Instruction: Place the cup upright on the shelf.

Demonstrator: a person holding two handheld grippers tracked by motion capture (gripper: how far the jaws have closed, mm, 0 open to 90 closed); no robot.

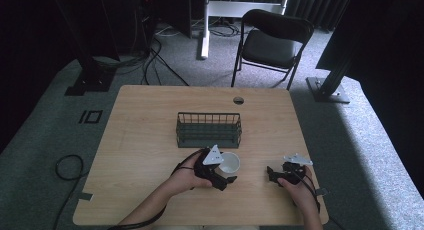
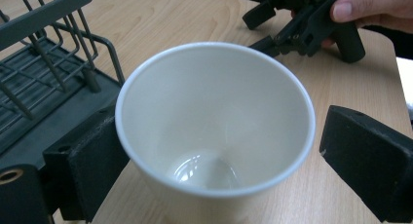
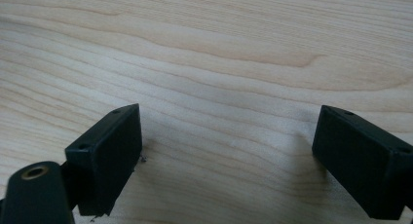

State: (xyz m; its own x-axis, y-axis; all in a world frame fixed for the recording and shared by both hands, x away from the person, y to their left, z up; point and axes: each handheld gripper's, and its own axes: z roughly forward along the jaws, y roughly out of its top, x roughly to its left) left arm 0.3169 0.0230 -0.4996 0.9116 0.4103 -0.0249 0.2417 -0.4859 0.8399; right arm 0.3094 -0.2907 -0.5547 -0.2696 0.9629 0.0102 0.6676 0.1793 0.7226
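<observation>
White cup (image 2: 214,121) sits between the left gripper's (image 2: 214,151) spread jaws, right pad clear of it, so a lopsided squeeze could tip it; right gripper (image 3: 226,151) gapes empty.

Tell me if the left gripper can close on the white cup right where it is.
Probably yes. The white cup already sits between the open jaws of the left gripper: one pad is at its wall, the other stands a little off. The dark wire rack beside it leaves the jaws room.
</observation>
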